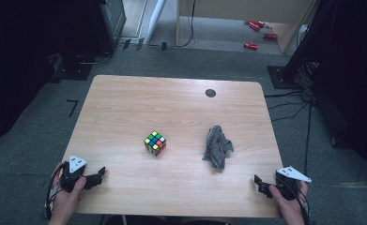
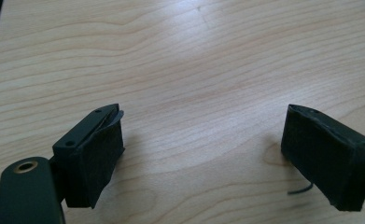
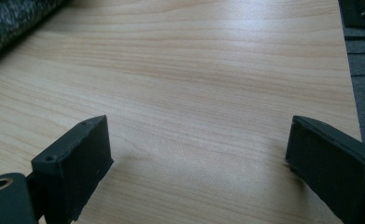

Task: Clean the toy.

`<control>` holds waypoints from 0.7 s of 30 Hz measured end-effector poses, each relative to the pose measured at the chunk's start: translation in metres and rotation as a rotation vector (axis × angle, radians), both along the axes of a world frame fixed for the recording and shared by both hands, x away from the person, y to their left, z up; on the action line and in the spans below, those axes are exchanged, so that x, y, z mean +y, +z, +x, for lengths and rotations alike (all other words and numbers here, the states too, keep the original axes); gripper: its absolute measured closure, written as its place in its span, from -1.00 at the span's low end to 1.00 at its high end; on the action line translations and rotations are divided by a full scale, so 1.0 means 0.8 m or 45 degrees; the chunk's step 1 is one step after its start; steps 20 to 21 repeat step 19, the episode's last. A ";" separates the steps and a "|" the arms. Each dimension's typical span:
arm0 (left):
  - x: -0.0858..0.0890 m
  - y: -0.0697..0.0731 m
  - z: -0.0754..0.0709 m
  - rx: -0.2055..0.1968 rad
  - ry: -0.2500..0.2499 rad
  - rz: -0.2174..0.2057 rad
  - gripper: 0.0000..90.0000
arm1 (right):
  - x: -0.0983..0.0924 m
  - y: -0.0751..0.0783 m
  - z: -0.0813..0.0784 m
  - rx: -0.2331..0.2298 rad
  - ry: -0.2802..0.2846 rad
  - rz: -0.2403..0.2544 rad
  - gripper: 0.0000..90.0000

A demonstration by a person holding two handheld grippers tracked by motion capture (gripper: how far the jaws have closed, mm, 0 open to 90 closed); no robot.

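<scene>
A scrambled colour cube [image 1: 155,143] sits near the middle of the wooden table [image 1: 125,108]. To its right lies a crumpled grey cloth [image 1: 217,147], whose edge also shows as grey cloth [image 3: 12,18] at the top left of the right gripper view. My left gripper [image 1: 100,174] rests low at the table's front left corner, open, with bare wood between its jaws [image 2: 201,154]. My right gripper [image 1: 260,183] is at the front right corner, also open over bare wood [image 3: 199,154]. Both are well short of the cube and cloth.
A small black round mark [image 1: 210,93] sits near the table's far edge. Grey carpet surrounds the table, with cables [image 1: 294,101] at the right and red items [image 1: 256,28] on the floor beyond. The table's right edge [image 3: 350,88] runs close to my right gripper.
</scene>
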State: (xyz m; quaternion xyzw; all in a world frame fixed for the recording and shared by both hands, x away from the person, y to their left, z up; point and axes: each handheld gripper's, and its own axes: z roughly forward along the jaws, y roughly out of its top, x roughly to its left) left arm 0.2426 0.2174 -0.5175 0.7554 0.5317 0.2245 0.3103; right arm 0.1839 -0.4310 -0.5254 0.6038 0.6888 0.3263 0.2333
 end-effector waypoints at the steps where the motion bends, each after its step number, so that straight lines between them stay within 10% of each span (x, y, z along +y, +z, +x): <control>1: 0.001 0.000 0.001 0.002 0.006 -0.001 -0.71 | 0.002 0.000 0.000 0.005 0.013 -0.036 -0.86; 21: -0.001 0.000 0.004 0.008 0.008 0.002 -0.76 | 0.006 -0.001 0.000 0.011 0.064 -0.057 -0.87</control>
